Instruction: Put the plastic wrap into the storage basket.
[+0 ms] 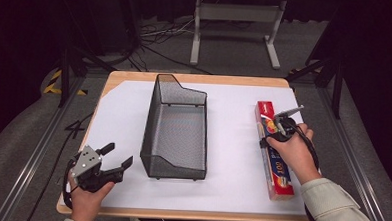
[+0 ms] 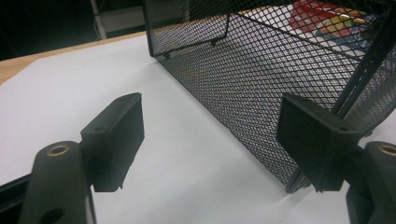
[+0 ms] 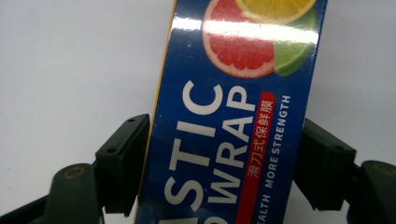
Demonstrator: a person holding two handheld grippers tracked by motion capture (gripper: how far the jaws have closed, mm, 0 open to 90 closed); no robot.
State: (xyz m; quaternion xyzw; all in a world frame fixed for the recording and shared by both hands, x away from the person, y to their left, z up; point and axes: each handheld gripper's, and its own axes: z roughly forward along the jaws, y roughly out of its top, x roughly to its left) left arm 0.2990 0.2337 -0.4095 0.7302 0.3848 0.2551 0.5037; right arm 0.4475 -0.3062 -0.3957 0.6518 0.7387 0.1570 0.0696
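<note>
A long blue and red plastic wrap box [image 1: 281, 182] lies on the white sheet at the right, pointing away from me. My right gripper [image 1: 278, 131] comes down over its far half. In the right gripper view the two jaws press against both long sides of the box [image 3: 224, 93], which rests on the sheet, and the gripper [image 3: 224, 163] is shut on it. A black wire mesh basket [image 1: 151, 123] stands in the middle, with nothing in it. My left gripper [image 1: 118, 154] stays open by the basket's near left corner, its jaws [image 2: 210, 135] wide apart beside the mesh wall [image 2: 261, 79].
A white sheet [image 1: 124, 102] covers most of the wooden table [image 1: 135, 76]. Beyond the far edge stand a grey metal frame [image 1: 236, 14] and floor cables [image 1: 157, 36]. Aluminium rails [image 1: 42, 144] run along both sides.
</note>
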